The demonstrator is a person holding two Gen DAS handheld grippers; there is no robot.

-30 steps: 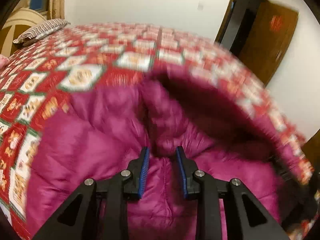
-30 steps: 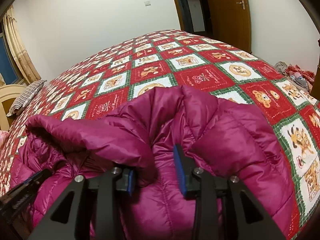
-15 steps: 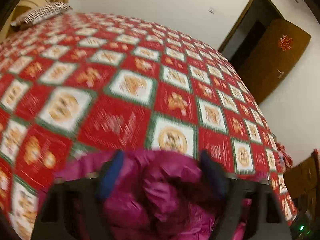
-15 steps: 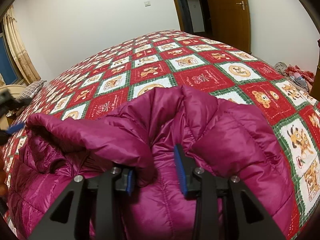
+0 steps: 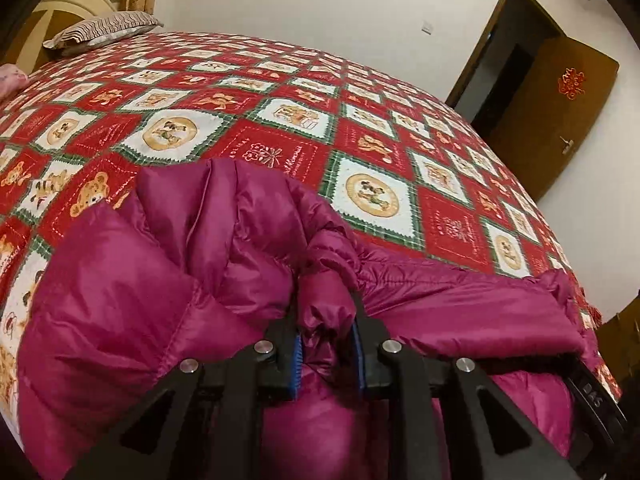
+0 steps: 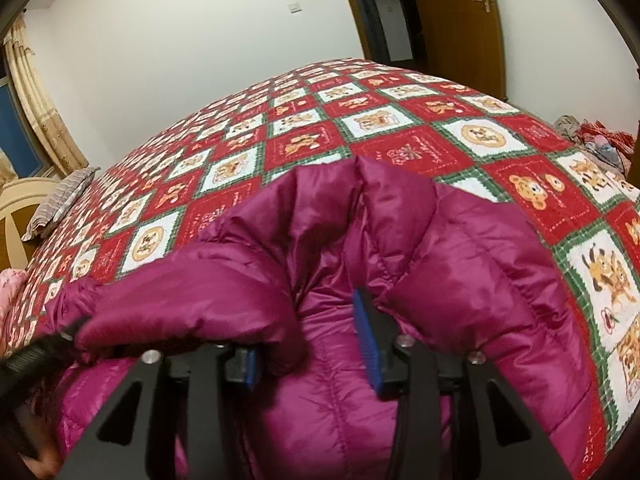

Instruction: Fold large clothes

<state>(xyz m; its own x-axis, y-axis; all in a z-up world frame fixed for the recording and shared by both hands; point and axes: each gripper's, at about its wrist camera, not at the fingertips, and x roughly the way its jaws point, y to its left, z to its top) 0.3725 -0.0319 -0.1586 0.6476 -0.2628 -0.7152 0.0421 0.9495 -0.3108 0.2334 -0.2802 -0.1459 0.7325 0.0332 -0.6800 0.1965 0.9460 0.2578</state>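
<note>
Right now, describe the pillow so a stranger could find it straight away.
Start from the big bed under the red and white teddy-bear quilt. Follow it to the far end, by the cream headboard and curtained window. There lies the pillow: grey and white zigzag stripes, unlike the checked quilt and the magenta puffer jacket.

We see jacket (image 5: 168,292) heaped on quilt (image 5: 280,120) at near edge of bed; left gripper (image 5: 326,340) pinches jacket fold between its pads; right gripper (image 6: 312,344) sits on jacket to our right, fabric bulging between its jaws; pillow (image 5: 104,32) at far left end, before headboard (image 5: 68,8); door (image 5: 556,120) beyond bed on far right; clothes pile (image 6: 592,136) off bed's right edge
</note>
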